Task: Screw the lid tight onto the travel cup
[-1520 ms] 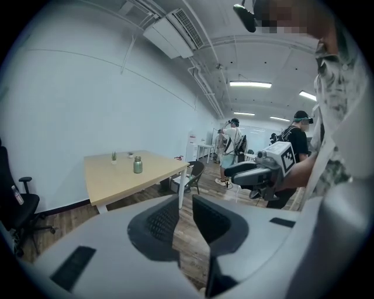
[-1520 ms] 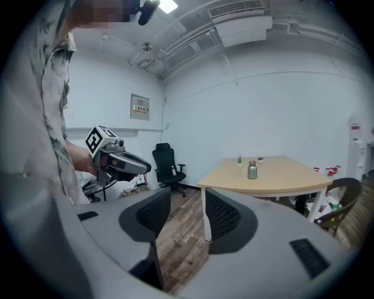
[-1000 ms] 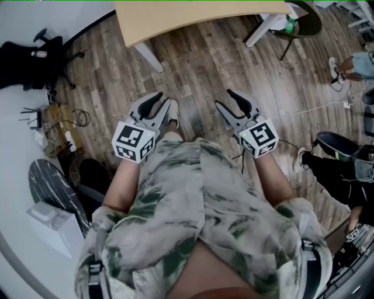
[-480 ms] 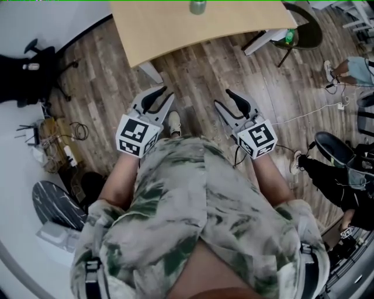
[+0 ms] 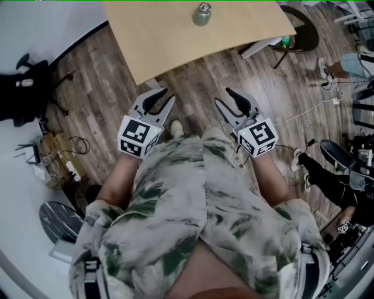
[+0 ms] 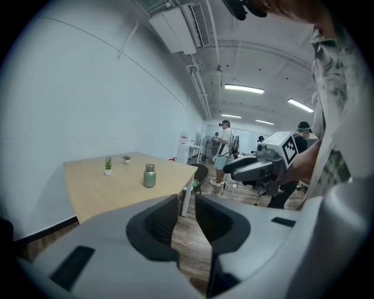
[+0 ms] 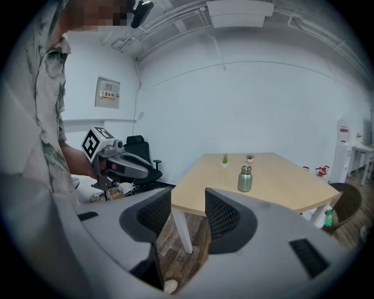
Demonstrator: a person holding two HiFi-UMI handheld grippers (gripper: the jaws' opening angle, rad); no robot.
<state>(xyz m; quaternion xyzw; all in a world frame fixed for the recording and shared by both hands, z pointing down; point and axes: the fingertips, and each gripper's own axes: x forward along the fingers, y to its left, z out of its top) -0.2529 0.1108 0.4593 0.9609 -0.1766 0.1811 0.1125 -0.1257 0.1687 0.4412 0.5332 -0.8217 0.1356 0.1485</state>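
Closest in, the person's forearms reach out past a patterned shirt (image 5: 198,198), one tool in each hand, side by side above the wooden floor (image 5: 193,76). The left tool (image 5: 162,96) has its jaws a narrow gap apart, with only floor showing between them. The right tool (image 5: 224,96) stands somewhat wider, and the gap again holds nothing, just floor and a white table leg (image 7: 182,230) beyond it. Neither tool touches anything.

Ahead of both tools lies the light wooden tabletop (image 5: 163,41), its near edge just past their tips. The green travel cup (image 5: 202,14) stands upright on it, well apart from the tools and roughly ahead of the space between them, to the right of the left tool's line and to the left of the right tool's. A silver lid (image 5: 203,7) sits on top; how tight it is cannot be told. Beyond the cup, a small potted plant (image 7: 225,159) and another small item (image 7: 250,158) stand near the far edge.
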